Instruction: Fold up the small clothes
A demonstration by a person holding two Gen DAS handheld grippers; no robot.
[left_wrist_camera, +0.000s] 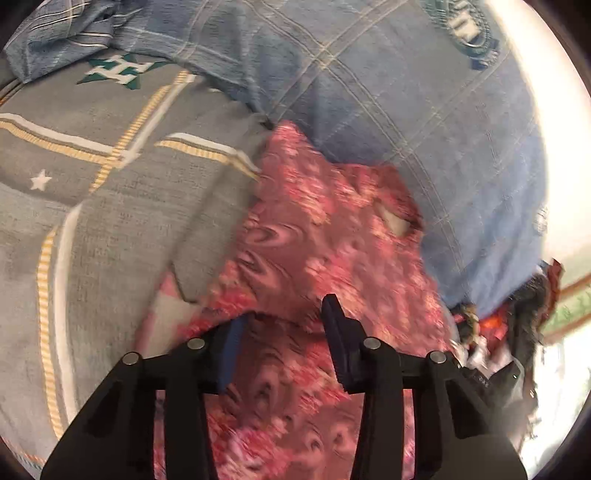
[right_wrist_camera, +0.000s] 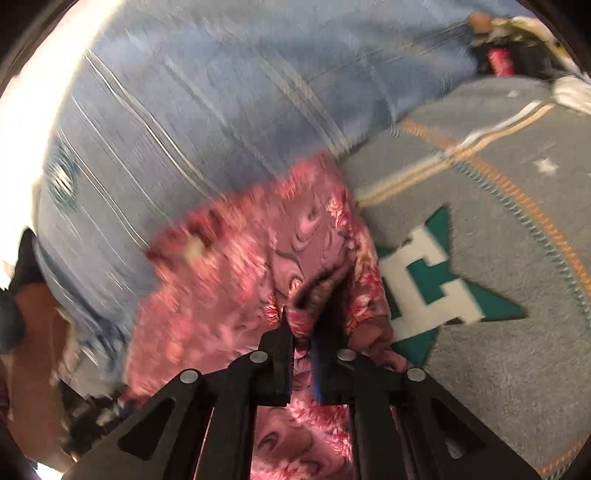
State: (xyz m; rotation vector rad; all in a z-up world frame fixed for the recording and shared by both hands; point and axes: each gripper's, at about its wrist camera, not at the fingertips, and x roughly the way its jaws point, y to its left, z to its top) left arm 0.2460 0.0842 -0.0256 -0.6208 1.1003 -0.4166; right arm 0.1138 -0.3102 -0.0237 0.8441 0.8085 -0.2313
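Observation:
A pink floral garment point(left_wrist_camera: 314, 229) lies crumpled on the bedding, blurred in both views. My left gripper point(left_wrist_camera: 286, 310) stands over its near part with the jaws apart. A fold of the cloth lies in the gap and hides the left fingertip, and the pads do not press on it. In the right wrist view the same pink garment point(right_wrist_camera: 221, 266) fills the middle. My right gripper point(right_wrist_camera: 301, 325) has its jaws nearly together, pinching a bunched edge of the fabric.
Under the garment lie a grey blanket point(left_wrist_camera: 129, 206) point(right_wrist_camera: 498, 240) with yellow stripes and a green star, and a blue checked cover point(left_wrist_camera: 406, 92) point(right_wrist_camera: 221, 92). A striped blue shirt point(left_wrist_camera: 66, 33) lies at the far left. Dark clutter point(left_wrist_camera: 517, 314) sits at the right edge.

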